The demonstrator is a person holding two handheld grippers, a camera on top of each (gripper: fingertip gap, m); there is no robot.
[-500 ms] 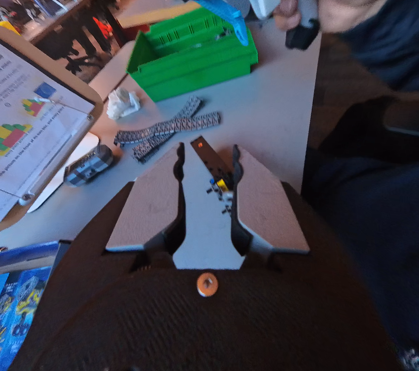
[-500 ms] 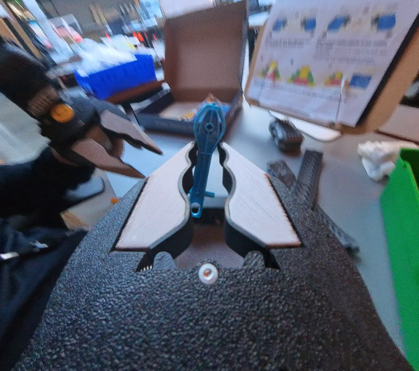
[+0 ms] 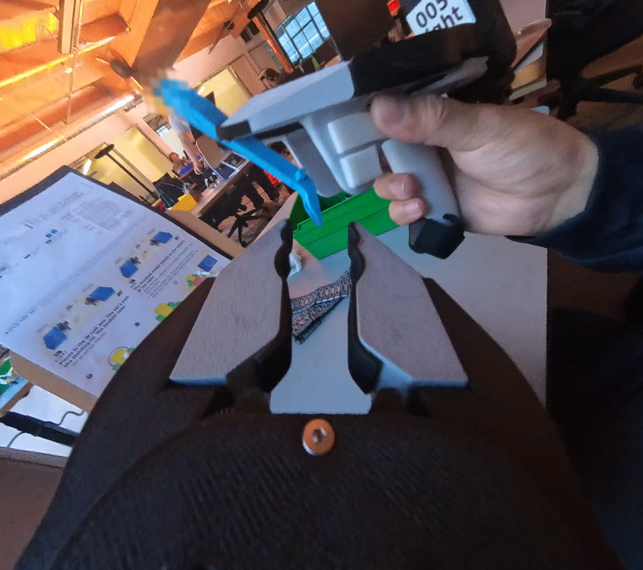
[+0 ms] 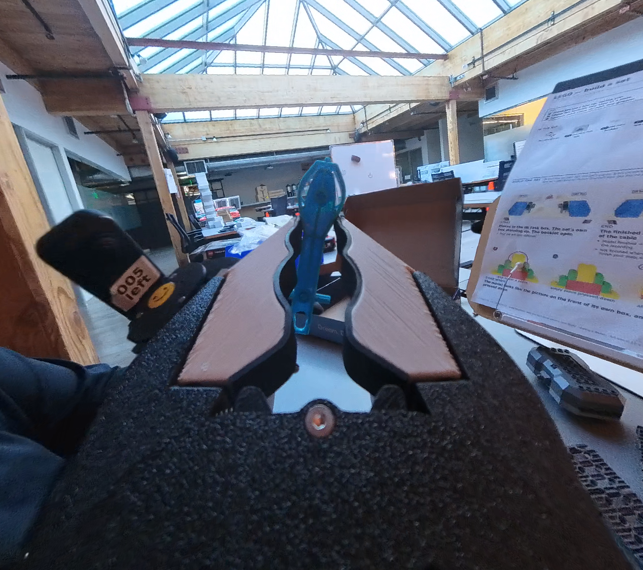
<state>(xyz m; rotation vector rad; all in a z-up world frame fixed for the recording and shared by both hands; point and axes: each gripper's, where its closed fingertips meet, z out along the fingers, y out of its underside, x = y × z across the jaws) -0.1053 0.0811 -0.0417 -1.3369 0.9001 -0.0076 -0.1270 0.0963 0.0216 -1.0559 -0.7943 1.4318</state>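
The right gripper pinches a blue part in its fingers, raised above the counter; the left gripper, fingers parted and empty, sits just beneath it, near a green bin.

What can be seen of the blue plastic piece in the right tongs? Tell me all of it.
The blue plastic piece is long, slim and slightly translucent, with a wider oval, ribbed head at its far end, a small side peg and a looped eyelet at the near end. It is clamped between the fingers of the right tongs, off the table, its head past the fingertips. In the left wrist view it slants down toward the green bin; its upper end is blurred.
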